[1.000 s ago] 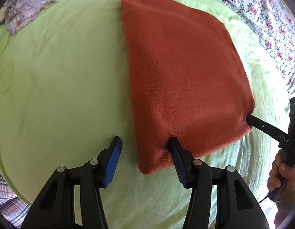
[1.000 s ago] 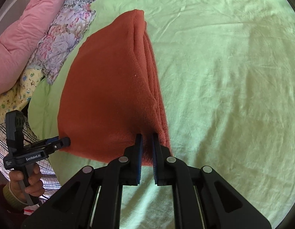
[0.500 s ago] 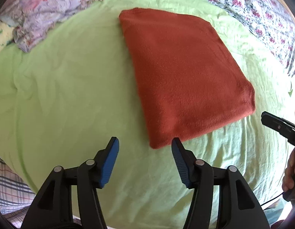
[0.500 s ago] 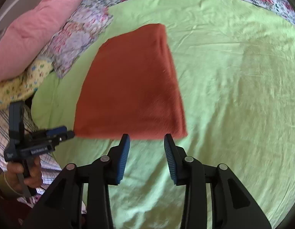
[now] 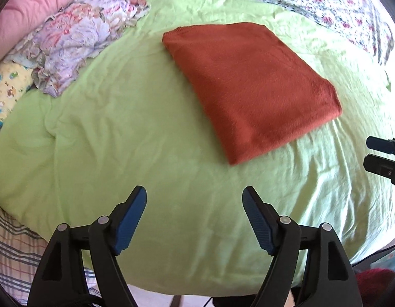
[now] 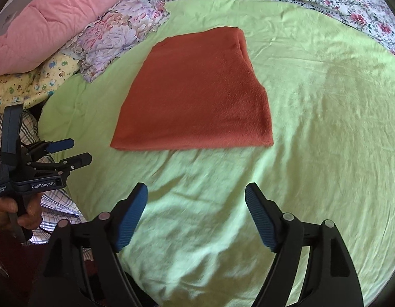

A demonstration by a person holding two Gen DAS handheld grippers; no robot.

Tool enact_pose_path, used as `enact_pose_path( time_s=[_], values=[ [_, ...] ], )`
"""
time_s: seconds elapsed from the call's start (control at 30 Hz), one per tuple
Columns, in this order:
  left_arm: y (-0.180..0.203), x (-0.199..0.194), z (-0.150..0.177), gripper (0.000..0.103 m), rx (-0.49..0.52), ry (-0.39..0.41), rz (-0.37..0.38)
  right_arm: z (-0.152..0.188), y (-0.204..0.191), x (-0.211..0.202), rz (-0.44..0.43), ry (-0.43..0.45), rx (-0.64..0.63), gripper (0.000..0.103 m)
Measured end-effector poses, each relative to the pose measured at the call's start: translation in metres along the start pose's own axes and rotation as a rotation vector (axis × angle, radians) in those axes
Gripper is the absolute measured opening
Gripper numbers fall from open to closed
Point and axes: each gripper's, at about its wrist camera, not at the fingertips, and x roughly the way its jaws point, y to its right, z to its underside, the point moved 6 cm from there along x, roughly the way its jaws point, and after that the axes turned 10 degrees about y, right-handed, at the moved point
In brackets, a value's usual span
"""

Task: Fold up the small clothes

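progress: fold looks complete, nothing visibly left | rust knit garment [image 5: 251, 87] folded flat in a neat rectangle on green sheet [image 5: 120, 133] | left gripper [image 5: 195, 217] spread apart, empty | right gripper [image 6: 196, 217] spread apart, empty, clear of cloth

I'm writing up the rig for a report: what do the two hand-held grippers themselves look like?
Each hand-held gripper, left and right, is black plastic with silver pivot screws and two fingers carrying ribbed blue pads. In the right wrist view, the left one's body shows white "GenRobot.AI" lettering.
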Motion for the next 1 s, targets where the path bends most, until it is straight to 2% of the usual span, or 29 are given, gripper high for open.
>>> enact_pose_path(
  time_s=[0.2,0.5,0.6,0.8,1.0],
  values=[
    [-0.016,-0.010,0.011,0.082,0.009,0.031,-0.010,0.015,-0.020,-0.006,0.044,0.004,-0.015,0.084],
    [-0.020,-0.017,0.012,0.083,-0.009,0.030,0.004,0.010,-0.036,-0.014,0.054,0.031,-0.028,0.088],
    [-0.016,-0.022,0.005,0.084,0.012,0.056,-0.004,0.005,-0.036,-0.014,0.040,0.054,-0.017,0.089],
    [-0.011,-0.021,-0.021,0.085,-0.007,0.089,-0.002,-0.013,-0.031,-0.006,0.040,0.072,-0.022,0.089],
    [-0.006,-0.010,-0.046,0.086,-0.016,0.115,-0.037,-0.031,-0.023,0.007,0.041,0.067,-0.013,0.089]
  ],
)
